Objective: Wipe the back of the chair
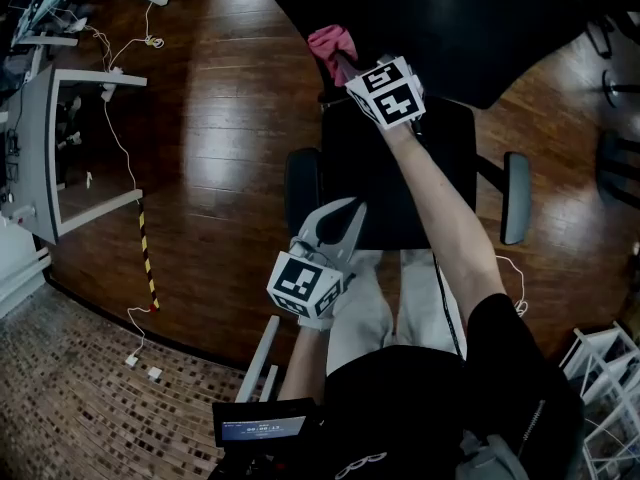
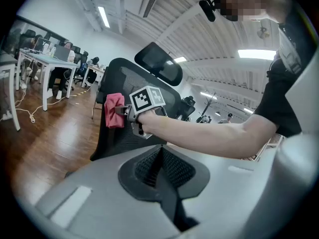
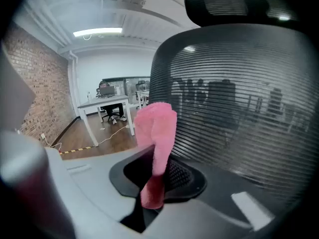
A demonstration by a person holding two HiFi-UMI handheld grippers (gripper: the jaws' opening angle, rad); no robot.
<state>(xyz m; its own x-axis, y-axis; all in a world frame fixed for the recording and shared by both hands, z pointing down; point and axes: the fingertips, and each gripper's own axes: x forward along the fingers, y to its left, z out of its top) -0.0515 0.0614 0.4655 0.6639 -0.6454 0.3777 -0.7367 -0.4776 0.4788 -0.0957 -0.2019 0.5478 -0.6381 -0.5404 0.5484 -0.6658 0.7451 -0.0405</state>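
Observation:
A black mesh office chair (image 1: 400, 178) stands in front of me, its backrest (image 3: 239, 108) filling the right gripper view under a headrest (image 3: 234, 4). My right gripper (image 1: 345, 68) is shut on a pink cloth (image 1: 332, 46), which stands folded up out of its jaws (image 3: 155, 143) close to the left edge of the backrest. In the left gripper view the cloth (image 2: 114, 111) sits against the side of the backrest (image 2: 124, 128). My left gripper (image 1: 335, 230) hangs low over the seat's near left corner, jaws closed together with nothing in them.
Dark wood floor (image 1: 210, 118) surrounds the chair. A white desk (image 1: 40, 148) with cables stands at left, with yellow-black tape (image 1: 147, 258) on the floor beside it. A white rack (image 1: 605, 368) is at the right. The chair's armrests (image 1: 515, 196) stick out on both sides.

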